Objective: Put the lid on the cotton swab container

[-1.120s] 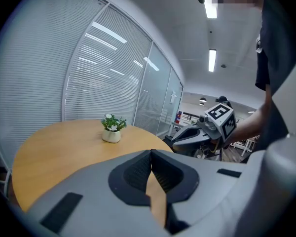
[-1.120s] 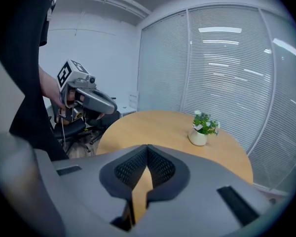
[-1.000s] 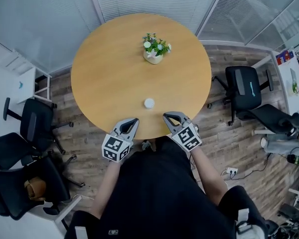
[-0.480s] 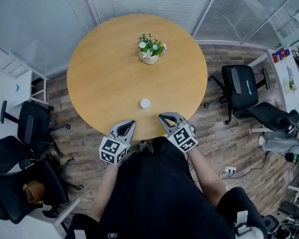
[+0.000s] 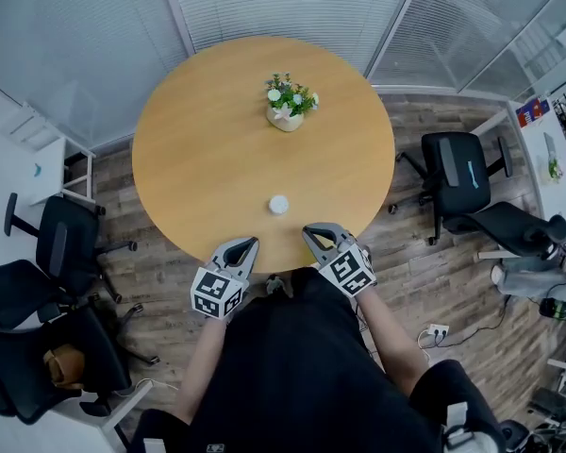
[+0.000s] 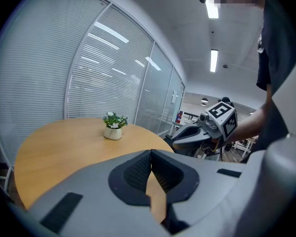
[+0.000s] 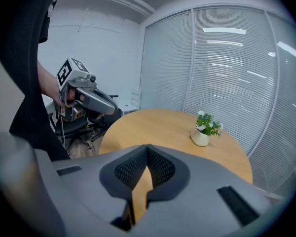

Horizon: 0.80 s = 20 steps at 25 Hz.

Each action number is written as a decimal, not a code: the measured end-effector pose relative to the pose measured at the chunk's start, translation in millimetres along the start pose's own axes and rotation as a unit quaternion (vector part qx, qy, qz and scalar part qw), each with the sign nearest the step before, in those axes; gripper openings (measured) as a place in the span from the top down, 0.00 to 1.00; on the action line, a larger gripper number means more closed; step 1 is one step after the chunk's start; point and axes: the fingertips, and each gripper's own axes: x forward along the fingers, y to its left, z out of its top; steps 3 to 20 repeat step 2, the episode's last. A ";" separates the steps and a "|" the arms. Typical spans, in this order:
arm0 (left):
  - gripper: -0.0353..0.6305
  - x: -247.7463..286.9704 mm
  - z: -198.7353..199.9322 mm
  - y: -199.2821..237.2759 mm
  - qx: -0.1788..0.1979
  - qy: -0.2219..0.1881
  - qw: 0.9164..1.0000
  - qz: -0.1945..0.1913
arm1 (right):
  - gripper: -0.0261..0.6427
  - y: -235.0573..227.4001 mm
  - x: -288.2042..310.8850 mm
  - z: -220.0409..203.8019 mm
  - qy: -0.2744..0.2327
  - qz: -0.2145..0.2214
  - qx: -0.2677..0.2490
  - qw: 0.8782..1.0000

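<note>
Resting on the round worktop (image 5: 208, 149): one small white container (image 5: 278, 204) near the front edge, too small to tell whether its lid is on; one potted plant (image 5: 288, 103), well apart toward the far side. Left tool (image 5: 248, 243) and right tool (image 5: 311, 231) hover at the near edge, short of the container, each with jaws together, nothing between.
</note>
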 end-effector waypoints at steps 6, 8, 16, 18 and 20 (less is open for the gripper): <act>0.94 -1.3 -0.4 -0.3 -0.001 -0.001 1.000 0.001 | 0.95 1.4 -1.5 -1.5 0.004 0.000 -0.001 1.000; 0.94 -1.3 -0.4 -0.3 -0.001 -0.001 1.000 0.001 | 0.95 1.4 -1.5 -1.5 0.004 0.000 -0.001 1.000; 0.94 -1.3 -0.4 -0.3 -0.001 -0.001 1.000 0.001 | 0.95 1.4 -1.5 -1.5 0.004 0.000 -0.001 1.000; 0.94 -1.3 -0.4 -0.3 -0.001 -0.001 1.000 0.001 | 0.95 1.4 -1.5 -1.5 0.004 0.000 -0.001 1.000; 0.94 -1.3 -0.4 -0.3 -0.001 -0.001 1.000 0.001 | 0.95 1.4 -1.5 -1.5 0.004 0.000 -0.001 1.000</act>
